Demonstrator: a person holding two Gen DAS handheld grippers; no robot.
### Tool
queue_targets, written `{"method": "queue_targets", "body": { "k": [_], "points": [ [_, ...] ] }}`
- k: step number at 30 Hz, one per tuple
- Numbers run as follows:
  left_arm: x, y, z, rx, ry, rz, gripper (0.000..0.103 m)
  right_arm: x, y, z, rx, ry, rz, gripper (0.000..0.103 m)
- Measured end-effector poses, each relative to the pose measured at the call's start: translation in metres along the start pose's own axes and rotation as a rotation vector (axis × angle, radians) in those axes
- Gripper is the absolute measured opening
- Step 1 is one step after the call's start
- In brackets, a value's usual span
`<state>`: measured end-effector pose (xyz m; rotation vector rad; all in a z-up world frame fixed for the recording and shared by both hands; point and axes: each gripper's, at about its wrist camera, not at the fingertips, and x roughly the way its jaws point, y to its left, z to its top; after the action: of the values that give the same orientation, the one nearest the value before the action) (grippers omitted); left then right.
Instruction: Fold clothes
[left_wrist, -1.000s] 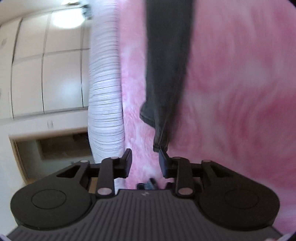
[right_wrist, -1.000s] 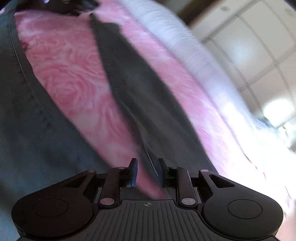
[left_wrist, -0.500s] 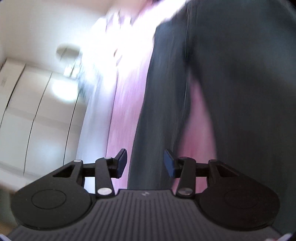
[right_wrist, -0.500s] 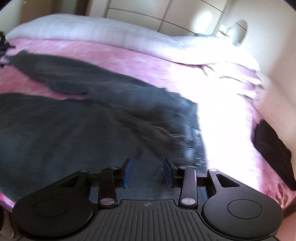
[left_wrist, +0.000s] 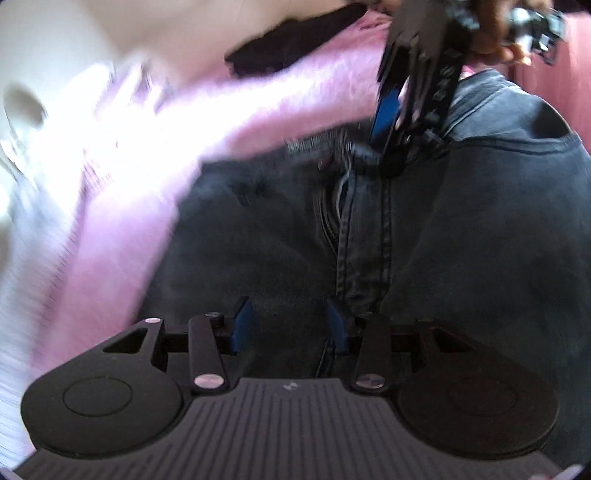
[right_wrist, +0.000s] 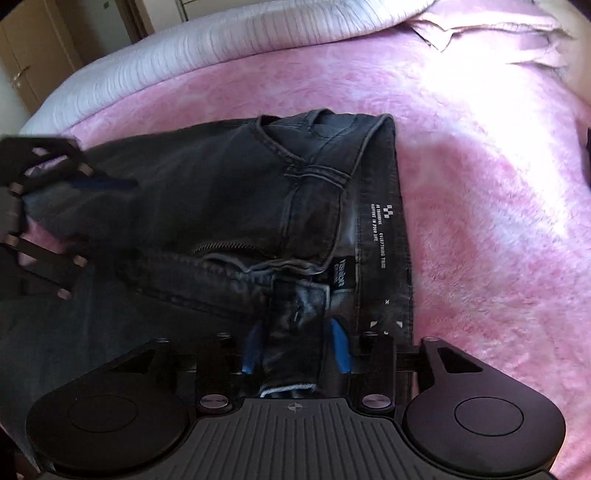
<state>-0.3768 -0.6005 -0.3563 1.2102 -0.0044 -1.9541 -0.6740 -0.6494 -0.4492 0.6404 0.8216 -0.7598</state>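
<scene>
Your right gripper (right_wrist: 295, 349) pinches the jeans' (right_wrist: 221, 192) waistband while your left gripper (left_wrist: 286, 325) hovers spread over the fly; next, grab there.

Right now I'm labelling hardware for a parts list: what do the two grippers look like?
Both the left gripper and the right gripper are matte black, with a ribbed plate, two round discs, silver pivot pins and blue finger pads. No cables show.

We see a bed with a pink fleece blanket (right_wrist: 480, 192); white ribbed bedding (right_wrist: 221, 44) along its far edge, wooden cabinet doors (right_wrist: 33, 62) beyond that bedding.
</scene>
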Motion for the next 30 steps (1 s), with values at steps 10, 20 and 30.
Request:
{"method": "queue_targets", "body": {
  "k": [10,20,30],
  "points": [
    [-0.019,0.01,-0.003,-0.081,-0.026,-0.027,0.037,-0.005,-0.007,0.0,0.045,-0.006,0.031,0.032],
    [-0.042,0.015,-0.022,-0.083,-0.036,0.042,0.038,-0.077,0.052,-0.024,-0.18,-0.287,-0.128,0.01],
    [-0.05,0.014,-0.035,-0.091,-0.026,0.104,0.041,-0.008,0.014,0.002,-0.25,-0.14,-0.176,0.026]
  ]
}}
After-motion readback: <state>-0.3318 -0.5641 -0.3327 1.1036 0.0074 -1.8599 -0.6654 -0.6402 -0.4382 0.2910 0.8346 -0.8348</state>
